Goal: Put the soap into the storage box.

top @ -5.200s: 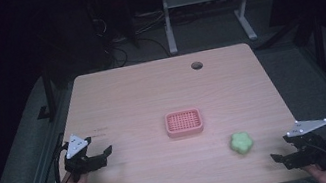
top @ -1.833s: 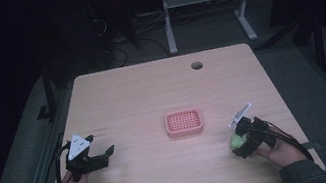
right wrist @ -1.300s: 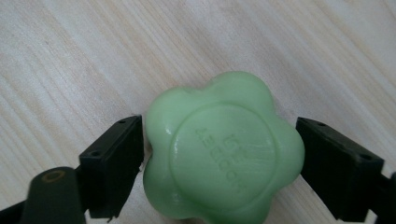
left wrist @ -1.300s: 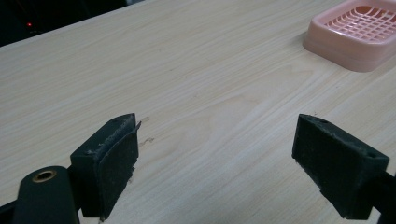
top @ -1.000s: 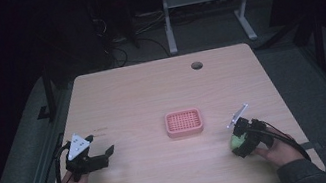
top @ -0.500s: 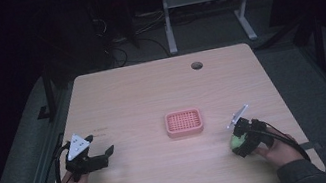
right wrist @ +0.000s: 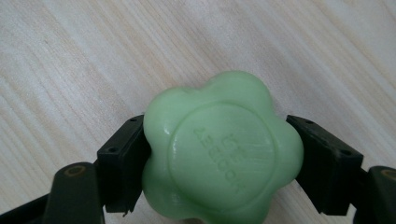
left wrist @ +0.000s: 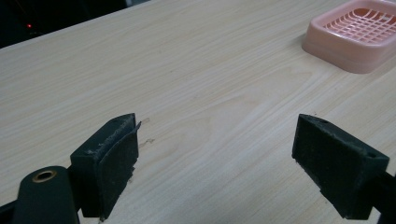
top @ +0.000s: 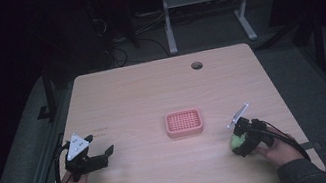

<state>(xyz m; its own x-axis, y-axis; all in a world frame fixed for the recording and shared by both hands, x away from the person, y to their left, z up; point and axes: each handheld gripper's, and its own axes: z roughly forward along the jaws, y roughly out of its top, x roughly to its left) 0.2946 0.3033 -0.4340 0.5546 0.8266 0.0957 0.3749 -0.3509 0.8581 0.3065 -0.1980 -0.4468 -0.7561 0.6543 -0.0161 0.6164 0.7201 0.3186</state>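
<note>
A green flower-shaped soap (right wrist: 219, 149) sits on the wooden table, pinched between both jaws of my right gripper (right wrist: 215, 161). In the high view that soap (top: 236, 142) lies near the table's front right, under the right gripper (top: 240, 139). A pink slotted soap dish (top: 183, 122) rests at the table's middle; its corner (left wrist: 355, 39) appears at the top right of the left gripper view. My left gripper (top: 99, 158) hovers at the front left, open, with bare table between its jaws (left wrist: 215, 161).
A round cable hole (top: 196, 65) sits near the table's far edge. Beyond the table stand the legs of another desk (top: 167, 19) and cables on the floor. The table's front edge runs just below both hands.
The right gripper came in from the front right corner to the green soap and shut on it. Over the last second it has barely moved. The left gripper stayed still.
</note>
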